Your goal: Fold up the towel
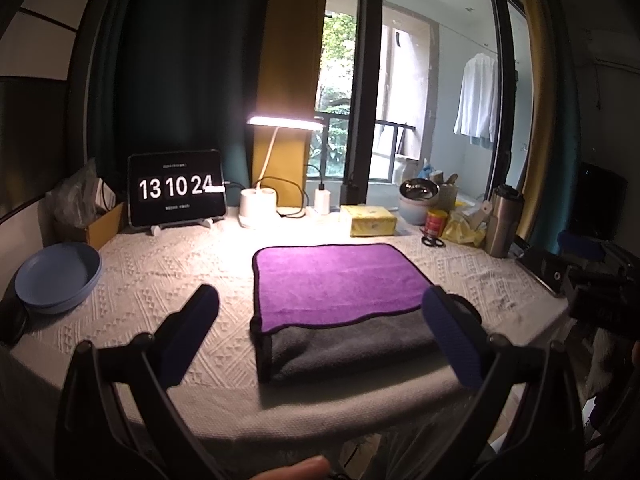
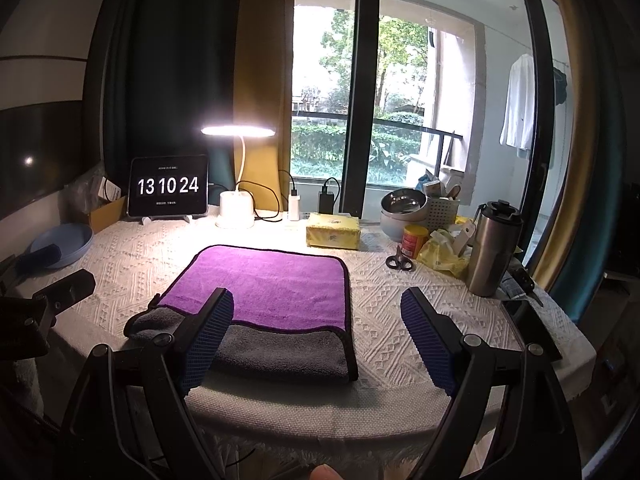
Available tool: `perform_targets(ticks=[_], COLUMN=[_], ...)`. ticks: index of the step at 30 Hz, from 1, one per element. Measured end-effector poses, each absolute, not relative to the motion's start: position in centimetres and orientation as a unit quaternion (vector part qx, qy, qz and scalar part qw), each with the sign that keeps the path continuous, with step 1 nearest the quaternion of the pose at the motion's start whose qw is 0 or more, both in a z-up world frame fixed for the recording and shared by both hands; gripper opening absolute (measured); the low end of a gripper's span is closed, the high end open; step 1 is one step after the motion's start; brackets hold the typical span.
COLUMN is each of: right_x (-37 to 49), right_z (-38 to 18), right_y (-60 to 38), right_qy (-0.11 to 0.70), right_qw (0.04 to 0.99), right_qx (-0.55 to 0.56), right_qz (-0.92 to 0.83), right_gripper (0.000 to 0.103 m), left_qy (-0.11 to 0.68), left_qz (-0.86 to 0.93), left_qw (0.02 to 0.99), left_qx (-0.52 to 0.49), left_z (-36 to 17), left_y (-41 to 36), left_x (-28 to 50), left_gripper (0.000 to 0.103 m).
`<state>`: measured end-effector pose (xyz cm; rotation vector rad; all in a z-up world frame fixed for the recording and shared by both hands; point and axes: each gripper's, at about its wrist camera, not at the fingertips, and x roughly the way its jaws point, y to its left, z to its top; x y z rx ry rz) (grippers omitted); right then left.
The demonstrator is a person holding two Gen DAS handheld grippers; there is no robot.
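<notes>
Table (image 1: 168, 276): covered w/ white textured cloth; carries all items below.
Towel (image 1: 336, 280): lies flat near front edge, centre of table. Folded, purple face up over grey layer; grey strip shows along near edge, dark trim round border. Same towel in right wrist view (image 2: 272, 288).
Left gripper (image 1: 320, 316): fingers wide apart, nothing between them. Blue pads (image 1: 188, 340). Held above front of table, near end of towel in the gap; contact w/ towel not evident. Right-hand finger overlaps towel's near right corner in view; touching or not, cannot tell.
Right gripper (image 2: 316, 324): fingers wide apart, empty. Left-hand finger overlaps grey strip in view; other finger over bare cloth right of towel.
Tablet (image 1: 176, 188): upright on stand at back left, reads 13 10 24.
Desk lamp (image 1: 284, 122): lit, white base behind towel, back centre.
Blue plates (image 1: 56, 276): stacked, left edge, well apart from towel.
Steel tumbler (image 2: 494, 248): upright, right side.
Yellow pack (image 2: 334, 232): just behind towel, towards the right.
Steel bowl (image 2: 404, 202): back right, on a pale bowl.
Red tin (image 2: 414, 240): in front of bowls.
Scissors (image 2: 398, 262): flat, beside tin, near towel's far right corner.
</notes>
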<state>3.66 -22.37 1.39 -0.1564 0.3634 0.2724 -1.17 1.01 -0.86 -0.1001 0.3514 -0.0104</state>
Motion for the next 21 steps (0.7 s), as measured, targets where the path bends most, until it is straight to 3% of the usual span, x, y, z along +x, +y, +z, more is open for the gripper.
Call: perform_targets(ticks=[21], right_x=[3.67], right_z=[1.18], right_y=[-22.27], right_qy=[0.184], right_qw=[0.971], right_qx=[-0.075], right_qz=[0.134], right_gripper=[0.088], left_qy=[0.177], left_qz=[-0.005], left_qw=[0.983], left_qx=[-0.049], left_z=[-0.8], left_y=[1.29], left_x=[-1.09], left_gripper=[0.102])
